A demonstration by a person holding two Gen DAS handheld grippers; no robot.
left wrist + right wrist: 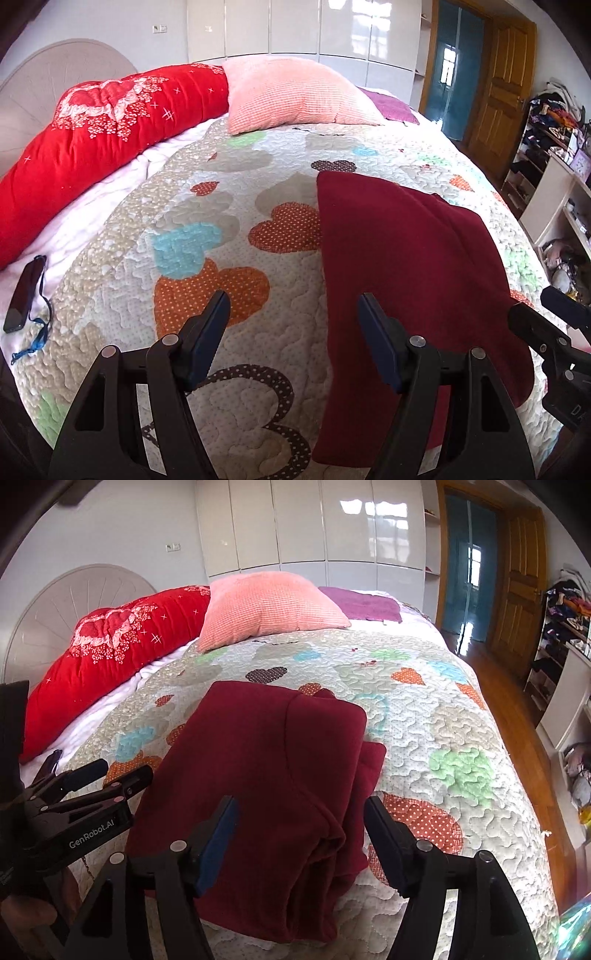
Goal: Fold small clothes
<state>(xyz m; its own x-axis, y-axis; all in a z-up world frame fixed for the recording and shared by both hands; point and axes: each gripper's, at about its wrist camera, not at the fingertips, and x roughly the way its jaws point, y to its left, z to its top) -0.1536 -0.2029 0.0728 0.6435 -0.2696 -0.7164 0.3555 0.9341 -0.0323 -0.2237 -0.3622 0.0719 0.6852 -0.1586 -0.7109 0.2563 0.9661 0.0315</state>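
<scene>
Both tongs wide open, holding nothing: left gripper [291, 306], right gripper [301, 808]. Maroon garment [266, 775] lies folded on quilt [443, 709] (pink pillow [266, 605] far side).

Left claw [291, 306] gapes over folded maroon garment [402, 266].

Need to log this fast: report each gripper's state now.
Left gripper: jaws open, holding nothing.
Right gripper: jaws open, empty, above the folded dark red fleece garment.

Matt fleecy maroon garment [269, 775], quilted cloth bedspread [443, 716]
</scene>
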